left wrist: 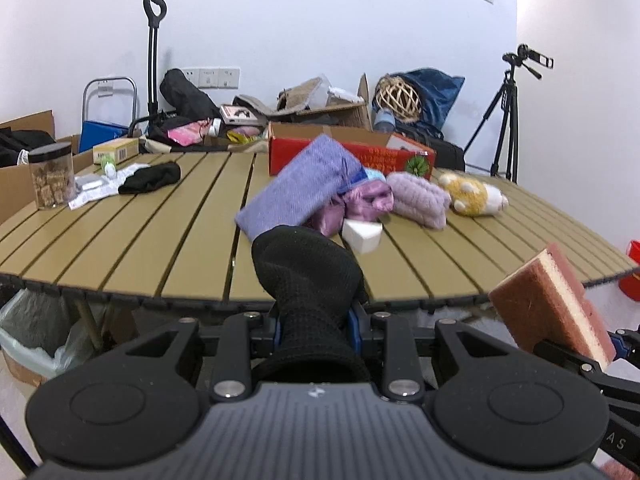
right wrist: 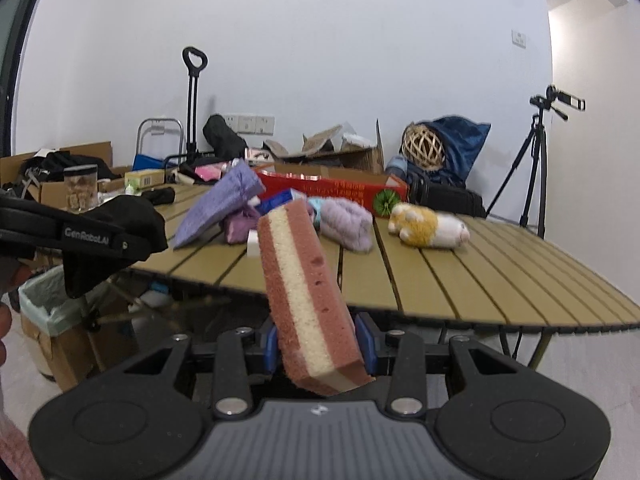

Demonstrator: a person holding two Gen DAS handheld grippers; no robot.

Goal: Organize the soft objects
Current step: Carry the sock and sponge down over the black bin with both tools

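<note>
**Two hand-held grippers carrying soft items toward a slatted table**

The left gripper is clamping a black knitted sock between its blue pads, its jaws drawn in as far as they go on the fabric; the sock is bulging up and forward over the near edge of the slatted table. The right gripper is pinching a pink-and-cream layered sponge with its jaws partly closed on the sponge's lower end, while the rest is standing tilted, leaning up and to the left over the near table edge. In the left wrist view the same sponge is showing at the far right, just off the table's near edge.

A cluster of soft things is lying toward the far middle of the table: a purple knitted pouch is leaning on a shiny lilac fabric bundle, a white foam block is sitting just in front of the bundle, a fluffy lilac roll is lying to its right, and a yellow-and-white plush toy is resting further right. A red cardboard box is standing behind the cluster. On the far left of the table a second black sock is lying beside a clear jar with a black lid
</note>
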